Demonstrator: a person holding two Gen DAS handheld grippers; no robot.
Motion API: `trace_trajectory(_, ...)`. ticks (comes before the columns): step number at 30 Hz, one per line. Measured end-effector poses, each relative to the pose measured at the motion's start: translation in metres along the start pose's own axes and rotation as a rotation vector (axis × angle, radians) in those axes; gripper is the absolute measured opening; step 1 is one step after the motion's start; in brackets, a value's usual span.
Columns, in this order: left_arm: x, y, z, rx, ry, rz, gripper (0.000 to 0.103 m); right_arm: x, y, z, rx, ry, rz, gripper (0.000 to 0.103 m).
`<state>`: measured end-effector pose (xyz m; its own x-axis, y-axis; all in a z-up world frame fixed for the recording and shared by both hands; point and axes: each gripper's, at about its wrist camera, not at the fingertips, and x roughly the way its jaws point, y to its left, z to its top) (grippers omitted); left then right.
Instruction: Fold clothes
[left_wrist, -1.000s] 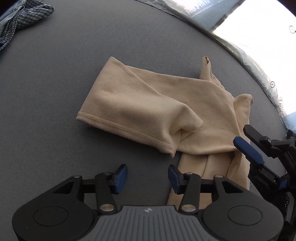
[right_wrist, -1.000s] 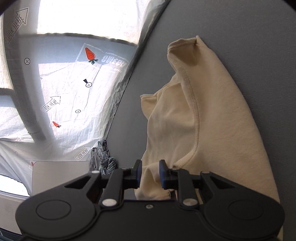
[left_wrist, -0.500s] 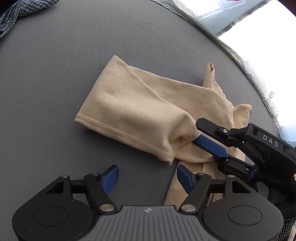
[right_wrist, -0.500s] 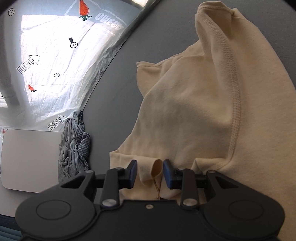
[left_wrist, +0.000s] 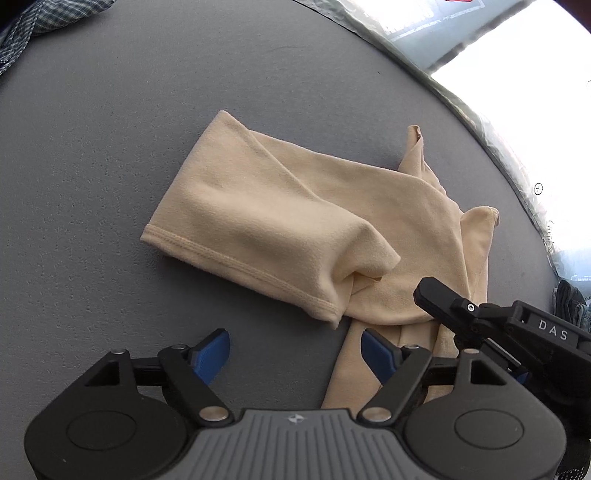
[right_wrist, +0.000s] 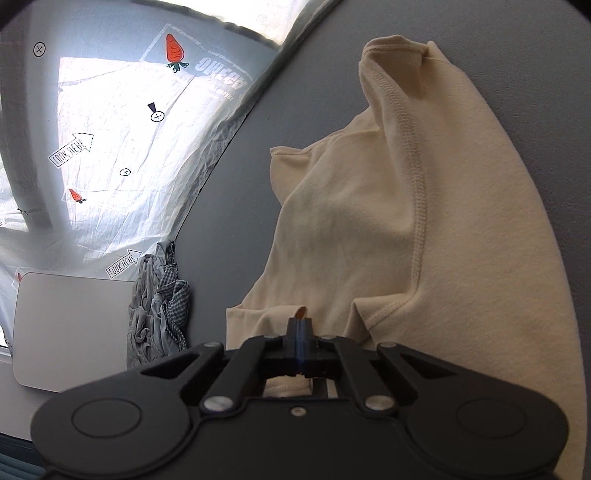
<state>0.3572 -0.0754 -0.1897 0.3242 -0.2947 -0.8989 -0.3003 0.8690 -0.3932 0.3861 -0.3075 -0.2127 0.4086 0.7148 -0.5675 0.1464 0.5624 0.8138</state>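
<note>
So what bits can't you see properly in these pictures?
- Beige shirt, left wrist view: its near end is hidden behind the left tool.
- Right tool, right wrist view: shut on a shirt fold; how much cloth it pinches is hidden by its own body.
- Checked cloth, left wrist view: cut off by the top edge.
- Grey cloth pile, right wrist view: too crumpled to tell what garments it holds.

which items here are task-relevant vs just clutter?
In play:
beige shirt
right gripper, shut on a fold of the shirt
left gripper, open, hovering near the hem

Clutter:
checked cloth
grey garment
white board
</note>
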Motion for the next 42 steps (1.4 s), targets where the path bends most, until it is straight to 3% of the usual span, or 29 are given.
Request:
trace_trajectory(4,0.001,-0.007,-0.005,0.043,-0.014,0.030,0.079,-0.022,-0.004,-0.007,-0.025,-0.038,-0.017,0.000)
trace_trajectory(8,0.001,-0.013,-0.008,0.069,-0.017,0.060,0.079,-0.025,0.004,-0.009,-0.070,-0.021,-0.037,0.005)
trace_trajectory(11,-0.003,-0.017,0.002,0.047,-0.013,0.135,0.079,-0.020,0.007,-0.010,-0.072,-0.011,-0.037,0.008)
trace_trajectory(14,-0.019,-0.019,0.016,0.091,-0.091,0.194,0.079,-0.013,0.009,-0.009,-0.068,0.000,-0.040,0.011)
trace_trajectory(18,-0.030,0.001,0.040,0.044,-0.120,0.242,0.079,0.003,0.016,-0.001,-0.085,0.017,-0.061,0.020)
trace_trajectory(21,-0.022,0.020,0.056,0.011,-0.089,0.304,0.079,0.015,0.021,0.005,-0.099,0.031,-0.079,0.031)
trace_trajectory(26,-0.005,0.033,0.068,0.017,-0.044,0.379,0.079,0.035,0.029,0.015,-0.128,0.051,-0.110,0.038)
trace_trajectory(34,0.001,0.037,0.076,0.007,-0.028,0.373,0.085,0.055,0.043,0.015,-0.230,0.089,-0.114,0.048)
trace_trajectory(40,0.003,0.036,0.077,0.016,-0.033,0.376,0.088,0.068,0.053,0.010,-0.289,0.130,-0.109,0.047)
trace_trajectory(42,0.003,0.036,0.077,0.020,-0.036,0.375,0.090,0.072,0.054,0.008,-0.295,0.145,-0.103,0.038)
